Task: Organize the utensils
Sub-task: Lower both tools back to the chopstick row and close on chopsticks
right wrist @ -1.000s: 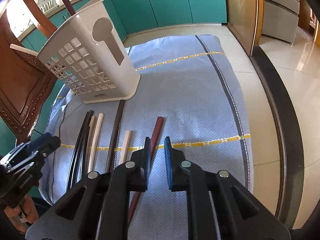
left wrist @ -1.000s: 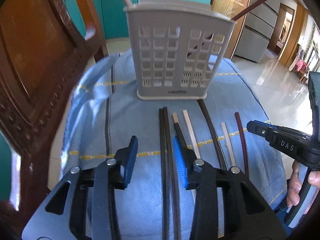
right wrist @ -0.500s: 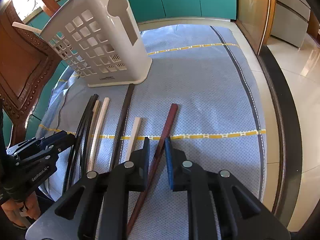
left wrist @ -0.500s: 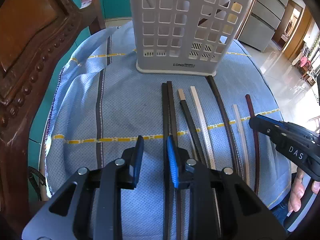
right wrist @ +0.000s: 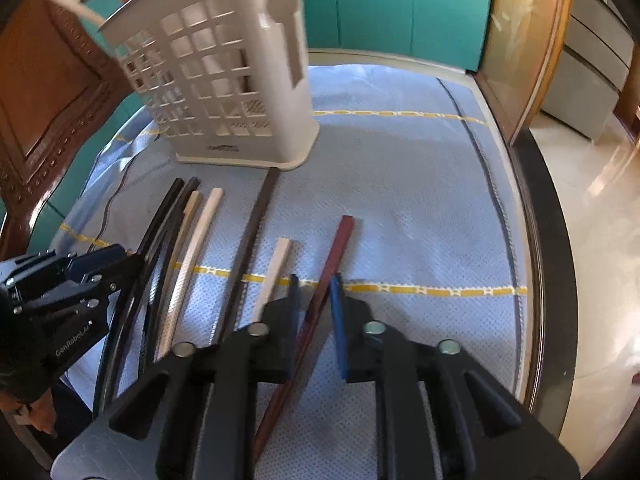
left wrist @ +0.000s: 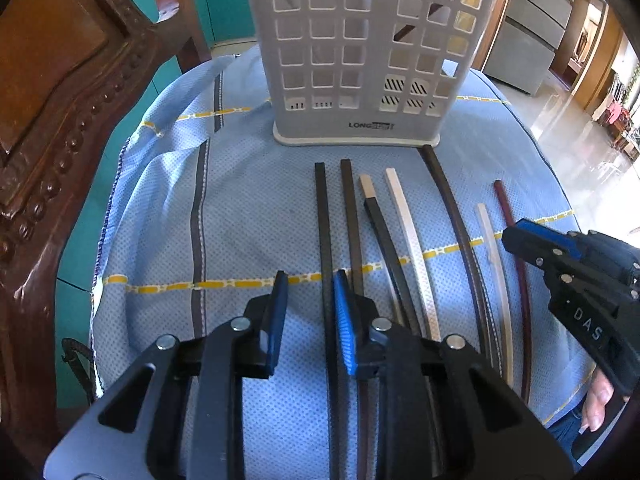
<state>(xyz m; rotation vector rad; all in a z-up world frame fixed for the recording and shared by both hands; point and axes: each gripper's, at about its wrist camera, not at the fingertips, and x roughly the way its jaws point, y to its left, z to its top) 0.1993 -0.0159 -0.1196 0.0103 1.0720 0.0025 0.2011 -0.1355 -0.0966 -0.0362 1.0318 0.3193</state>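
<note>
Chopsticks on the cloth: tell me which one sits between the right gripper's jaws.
The reddish-brown chopstick, the only red one and the rightmost in the row. It runs between the open jaws of the right gripper; the cream and black ones lie further left.

left claw (left wrist: 310,280) narrowed, nearer holder (left wrist: 360,52) | right claw (right wrist: 314,280) now straddling red chopstick (right wrist: 324,276)

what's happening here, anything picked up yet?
Nothing is picked up. A person holds two tongs over chopsticks laid on a blue cloth in front of a white utensil caddy. The left tongs straddle a black chopstick; the right tongs straddle the reddish-brown chopstick. Both are open.
</note>
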